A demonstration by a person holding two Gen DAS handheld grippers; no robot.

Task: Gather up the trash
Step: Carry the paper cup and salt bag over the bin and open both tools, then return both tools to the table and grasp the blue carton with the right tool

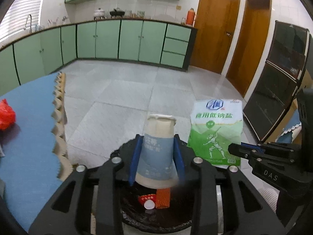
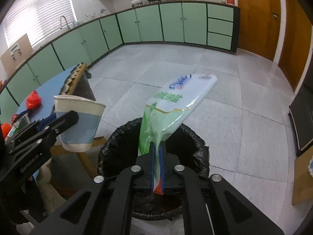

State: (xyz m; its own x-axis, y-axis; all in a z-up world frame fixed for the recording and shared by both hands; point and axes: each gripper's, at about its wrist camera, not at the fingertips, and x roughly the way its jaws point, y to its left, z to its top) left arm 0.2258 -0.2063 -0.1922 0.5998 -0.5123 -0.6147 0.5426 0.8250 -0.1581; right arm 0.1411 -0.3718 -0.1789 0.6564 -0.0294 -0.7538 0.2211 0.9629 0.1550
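Note:
A blue and cream paper cup (image 1: 156,152) sits between the blue pads of my left gripper (image 1: 157,137), which is shut on its sides, rim pointing away. It hangs over a bin lined with a black bag (image 1: 121,152). Inside the bin lie an orange foam net (image 1: 162,197), a red wrapper and a white cap. My right gripper (image 2: 157,145) is shut on the lower end of a green and white salt bag (image 2: 176,105), held above the same bin (image 2: 195,137). The cup (image 2: 78,125) and left gripper (image 2: 64,121) appear at the left of the right wrist view.
A blue-topped table (image 1: 29,137) with a scalloped edge stands left of the bin, with a red plastic bag (image 1: 6,115) on it. A dark glass cabinet (image 1: 273,88) is on the right. Green kitchen cabinets (image 2: 172,23) line the far wall across grey floor tiles.

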